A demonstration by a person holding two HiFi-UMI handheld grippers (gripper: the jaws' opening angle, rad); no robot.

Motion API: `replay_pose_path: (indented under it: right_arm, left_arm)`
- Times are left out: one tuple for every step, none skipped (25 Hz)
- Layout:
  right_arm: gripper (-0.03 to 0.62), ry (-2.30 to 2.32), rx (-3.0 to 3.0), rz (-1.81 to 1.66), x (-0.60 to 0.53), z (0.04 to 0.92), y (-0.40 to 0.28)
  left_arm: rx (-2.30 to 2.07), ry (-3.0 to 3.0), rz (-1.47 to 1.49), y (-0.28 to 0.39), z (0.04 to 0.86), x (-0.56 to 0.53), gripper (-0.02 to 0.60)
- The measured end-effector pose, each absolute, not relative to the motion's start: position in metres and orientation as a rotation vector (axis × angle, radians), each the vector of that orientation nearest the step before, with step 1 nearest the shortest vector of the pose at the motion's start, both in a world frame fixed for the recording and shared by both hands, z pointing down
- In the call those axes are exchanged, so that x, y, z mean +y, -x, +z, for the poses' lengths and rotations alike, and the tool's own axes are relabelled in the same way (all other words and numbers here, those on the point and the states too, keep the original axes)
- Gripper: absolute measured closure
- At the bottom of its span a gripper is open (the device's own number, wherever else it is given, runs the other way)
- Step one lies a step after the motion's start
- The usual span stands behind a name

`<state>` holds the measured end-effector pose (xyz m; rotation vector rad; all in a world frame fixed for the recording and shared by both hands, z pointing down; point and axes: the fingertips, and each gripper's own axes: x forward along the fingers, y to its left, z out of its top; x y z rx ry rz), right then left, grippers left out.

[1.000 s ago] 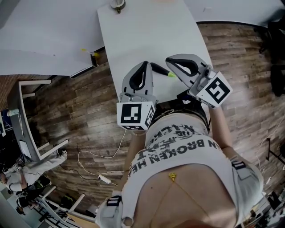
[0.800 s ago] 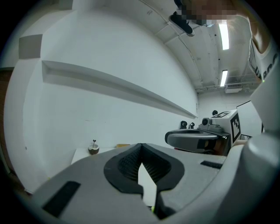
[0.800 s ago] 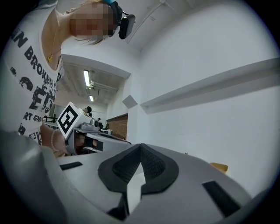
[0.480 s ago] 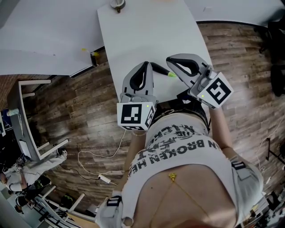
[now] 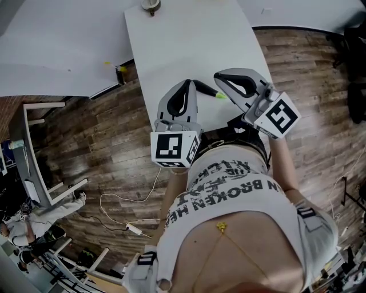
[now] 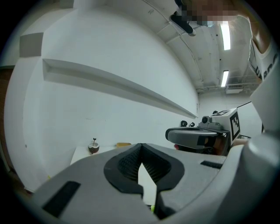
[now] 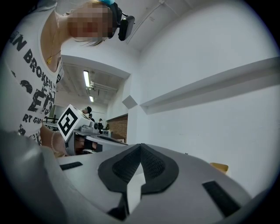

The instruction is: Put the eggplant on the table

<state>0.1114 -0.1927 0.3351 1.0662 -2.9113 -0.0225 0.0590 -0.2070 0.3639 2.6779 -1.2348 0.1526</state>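
The eggplant [image 5: 205,89], dark with a green stem end [image 5: 221,96], lies on the white table [image 5: 189,40] near its front edge, between my two grippers. My left gripper [image 5: 186,83] is just left of it, jaws shut and empty; in the left gripper view only a sliver of green [image 6: 153,208] shows under the jaws. My right gripper [image 5: 219,78] is level, just right of the eggplant and above it, also shut with nothing in it. Each gripper sees the other: the right gripper [image 6: 197,136] and the left gripper [image 7: 89,136].
A small brown cup-like thing [image 5: 151,6] stands at the table's far end, also the cup [image 6: 93,146]. A yellow item [image 5: 122,70] sits at the table's left edge. A second white table [image 5: 51,46] lies to the left. Wooden floor with a cable [image 5: 128,220] surrounds.
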Motion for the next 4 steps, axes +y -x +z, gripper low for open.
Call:
replay_pose_path:
  right_arm:
    - [0.587, -1.063, -2.912, -0.025, -0.1927, 0.3351, -0.1113]
    - [0.587, -1.060, -2.915, -0.027, -0.1926, 0.3351, -0.1111]
    - [0.588, -1.056, -2.918, -0.029, -0.1924, 0.3349, -0.1108]
    - [0.587, -1.052, -2.923, -0.031, -0.1921, 0.3346, -0.1103]
  left_arm:
    - [-1.234, -2.678, 0.153, -0.0590, 0.3642, -0.2071, 0.583]
    - [-1.234, -2.678, 0.154, -0.0590, 0.3645, -0.2071, 0.583]
    - [-1.233, -2.678, 0.154, -0.0590, 0.3649, -0.2071, 0.583]
    - [-1.233, -2.678, 0.155, -0.0591, 0.3653, -0.2071, 0.583]
